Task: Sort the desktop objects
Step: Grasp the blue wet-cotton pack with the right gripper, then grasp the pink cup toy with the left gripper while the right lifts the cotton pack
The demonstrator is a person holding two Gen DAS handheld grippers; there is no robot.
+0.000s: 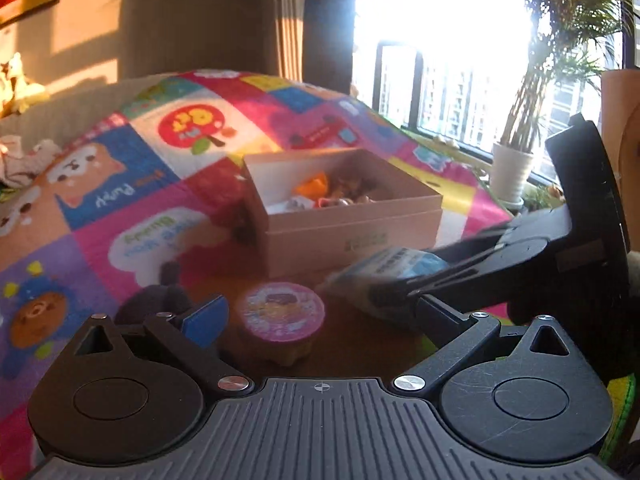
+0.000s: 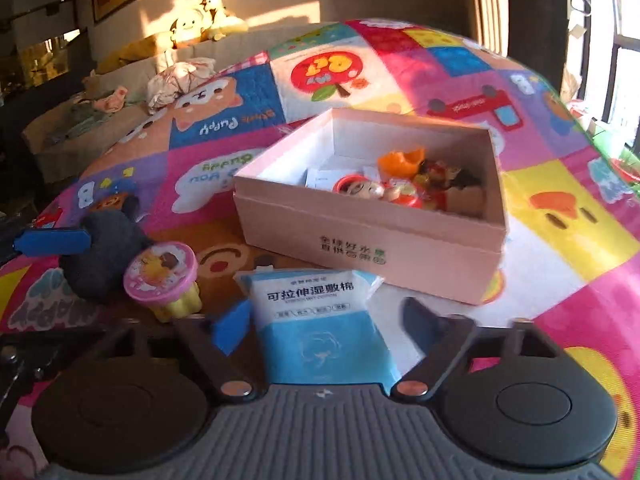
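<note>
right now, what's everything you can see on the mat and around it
box: one, pink, open, mid mat
toys: several, orange and red, inside box
packet: one, blue and white, in front of box, between right tool's fingers
cup: one, pink lid, yellow base, left of packet
plush: one, dark, behind cup
mat: one, multicoloured
plant: one, green, white pot, by window
left tool: one, black, blue pads, open around cup
right tool: one, black, blue pads, astride packet, grip unclear
</note>
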